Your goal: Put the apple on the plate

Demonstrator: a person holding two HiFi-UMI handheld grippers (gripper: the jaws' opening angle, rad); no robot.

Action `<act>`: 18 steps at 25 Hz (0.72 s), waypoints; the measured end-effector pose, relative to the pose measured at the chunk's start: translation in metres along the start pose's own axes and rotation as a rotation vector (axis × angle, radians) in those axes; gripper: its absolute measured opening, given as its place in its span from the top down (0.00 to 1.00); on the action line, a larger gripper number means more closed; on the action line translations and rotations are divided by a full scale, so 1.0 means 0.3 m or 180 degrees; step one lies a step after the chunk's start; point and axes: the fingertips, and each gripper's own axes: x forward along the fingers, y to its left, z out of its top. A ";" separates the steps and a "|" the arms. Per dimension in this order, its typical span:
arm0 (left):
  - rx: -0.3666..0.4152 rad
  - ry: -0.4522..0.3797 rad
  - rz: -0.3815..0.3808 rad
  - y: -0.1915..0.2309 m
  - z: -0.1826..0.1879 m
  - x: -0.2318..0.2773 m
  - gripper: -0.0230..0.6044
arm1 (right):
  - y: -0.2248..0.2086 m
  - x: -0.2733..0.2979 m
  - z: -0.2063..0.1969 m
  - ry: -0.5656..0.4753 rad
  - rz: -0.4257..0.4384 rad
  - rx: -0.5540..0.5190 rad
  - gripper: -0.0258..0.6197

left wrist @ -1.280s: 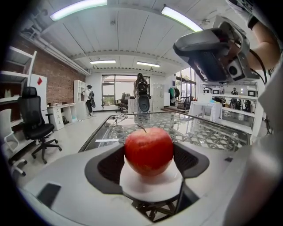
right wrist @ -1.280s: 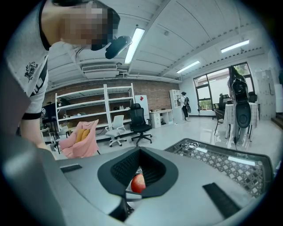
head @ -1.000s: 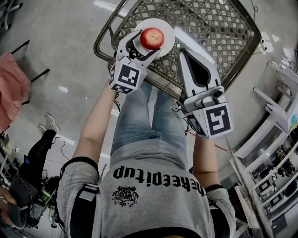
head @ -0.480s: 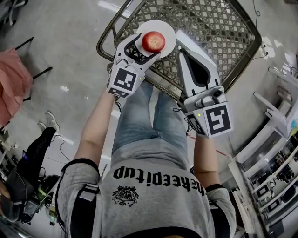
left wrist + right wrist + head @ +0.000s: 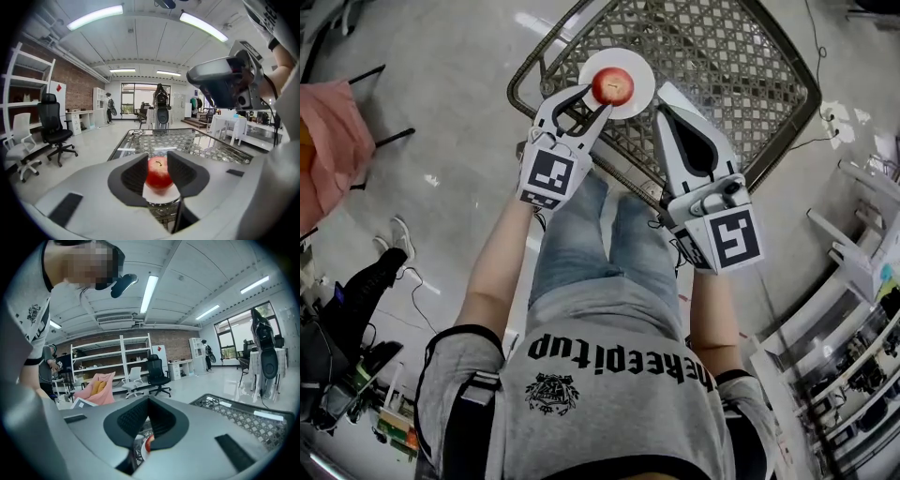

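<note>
A red apple (image 5: 612,86) rests on a small white plate (image 5: 636,70) near the front edge of a lattice-topped table (image 5: 722,56). My left gripper (image 5: 581,101) hovers just short of the apple, and its jaws are closing with nothing between the pads. In the left gripper view the apple (image 5: 159,174) shows through the gap of the left gripper (image 5: 158,159), sitting on the plate (image 5: 161,193) beyond the tips. My right gripper (image 5: 670,94) is shut and empty, right of the plate. Past the right gripper (image 5: 149,416) a sliver of apple (image 5: 149,444) peeks out.
The table's metal rim (image 5: 581,150) runs just under both grippers. Office chairs (image 5: 55,133) and white shelving (image 5: 103,357) stand on the glossy floor. A pink cloth (image 5: 333,141) lies at left, and another person's leg and shoe (image 5: 389,253) are there too.
The left gripper has drawn back and up from the apple, and its jaws have narrowed. The apple stays on the plate. The right gripper has kept still.
</note>
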 end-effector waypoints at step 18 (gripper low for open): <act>0.0043 -0.0356 0.0500 -0.076 0.268 -0.218 0.92 | 0.081 -0.126 0.097 -0.0212 0.0308 -0.0036 0.94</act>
